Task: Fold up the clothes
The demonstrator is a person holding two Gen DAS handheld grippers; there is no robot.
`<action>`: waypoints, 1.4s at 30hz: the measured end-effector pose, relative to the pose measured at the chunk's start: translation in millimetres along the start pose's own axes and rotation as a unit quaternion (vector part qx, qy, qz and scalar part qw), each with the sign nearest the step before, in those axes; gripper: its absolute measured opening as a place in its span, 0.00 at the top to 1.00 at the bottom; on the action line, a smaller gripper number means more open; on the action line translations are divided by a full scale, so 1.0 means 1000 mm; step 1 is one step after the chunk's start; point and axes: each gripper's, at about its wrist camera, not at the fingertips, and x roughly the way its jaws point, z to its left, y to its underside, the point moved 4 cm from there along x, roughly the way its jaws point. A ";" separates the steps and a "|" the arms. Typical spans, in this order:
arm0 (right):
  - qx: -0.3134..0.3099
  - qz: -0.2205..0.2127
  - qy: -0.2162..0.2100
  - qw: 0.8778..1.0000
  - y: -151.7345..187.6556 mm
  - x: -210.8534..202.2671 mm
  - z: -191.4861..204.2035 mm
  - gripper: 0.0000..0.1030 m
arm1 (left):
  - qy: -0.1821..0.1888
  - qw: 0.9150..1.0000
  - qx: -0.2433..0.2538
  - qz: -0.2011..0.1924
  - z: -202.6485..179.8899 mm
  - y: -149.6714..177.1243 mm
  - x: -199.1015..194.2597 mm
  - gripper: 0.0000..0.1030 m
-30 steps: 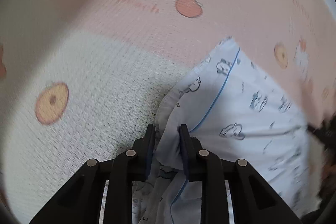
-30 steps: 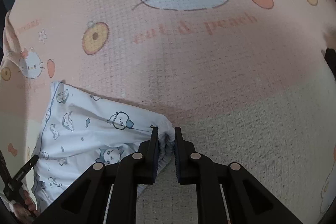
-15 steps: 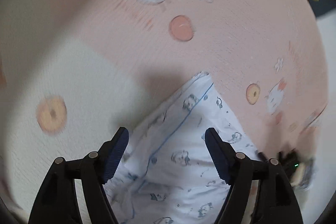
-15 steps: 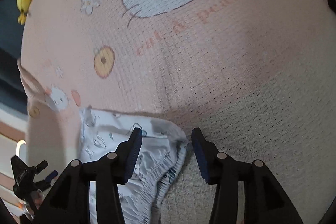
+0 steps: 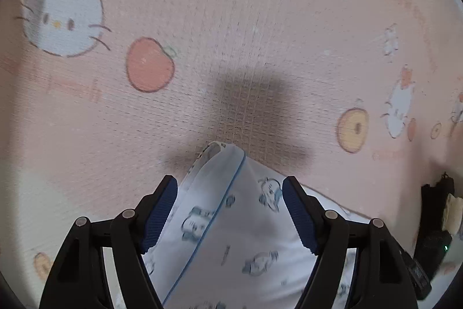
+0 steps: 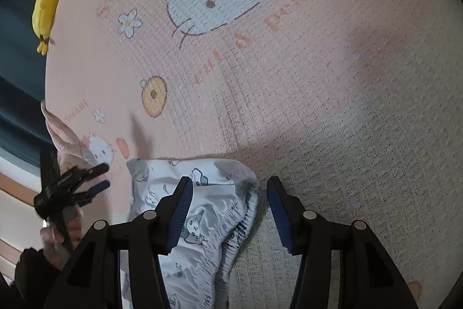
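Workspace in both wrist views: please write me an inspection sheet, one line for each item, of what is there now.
Surface: pink blanket with cat and peach prints, cream toward the near side.
Job's things: white garment with blue cartoon print, folded and lying on the blanket; gathered elastic edge toward the right gripper.
Clutter: yellow plush toy at the blanket's far left edge.
Grippers: left gripper open above the garment's corner; right gripper open above the elastic edge; neither holds cloth.
Cables: nothing seen.
Surroundings: dark blue area beyond the blanket's left edge; a hand holds the left gripper's handle.
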 end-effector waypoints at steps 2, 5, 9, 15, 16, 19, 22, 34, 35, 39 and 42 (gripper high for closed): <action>-0.025 0.002 0.020 0.999 0.001 0.002 0.008 0.49 | 0.007 1.000 -0.016 -0.001 0.004 0.000 0.008 0.29; -0.061 0.004 0.045 0.997 0.003 0.007 0.017 0.49 | 0.022 0.999 -0.028 0.007 0.007 0.002 0.018 0.29; -0.100 0.008 0.072 0.992 0.006 0.013 0.027 0.49 | 0.013 1.000 -0.009 0.025 0.003 0.008 0.031 0.29; -0.117 0.010 0.088 0.989 0.001 0.023 0.032 0.66 | -0.012 0.999 0.046 0.025 -0.011 0.016 0.046 0.81; -0.116 0.011 0.088 0.989 -0.002 0.024 0.031 0.72 | -0.018 0.998 0.053 0.026 -0.013 0.018 0.050 0.83; -0.129 0.009 0.101 0.986 -0.012 0.033 0.031 0.90 | -0.019 0.998 0.062 0.005 -0.016 0.019 0.050 0.95; -0.155 0.004 0.110 0.982 -0.015 0.035 0.036 0.91 | -0.018 0.998 0.060 -0.017 -0.017 0.017 0.042 0.98; -0.136 0.015 0.098 0.986 -0.029 0.039 0.025 0.92 | 0.062 0.997 0.004 -0.037 -0.005 -0.004 0.013 0.98; -0.123 0.025 0.095 0.988 -0.028 0.042 0.020 0.91 | 0.066 0.997 -0.004 -0.029 -0.002 -0.003 0.017 0.98; -0.098 0.018 0.072 0.992 -0.030 0.035 0.018 0.86 | 0.086 0.995 -0.042 0.041 0.002 0.008 0.039 0.97; -0.090 0.002 0.072 0.993 -0.030 0.029 0.016 0.67 | 0.095 0.991 -0.058 0.078 0.005 0.020 0.049 0.96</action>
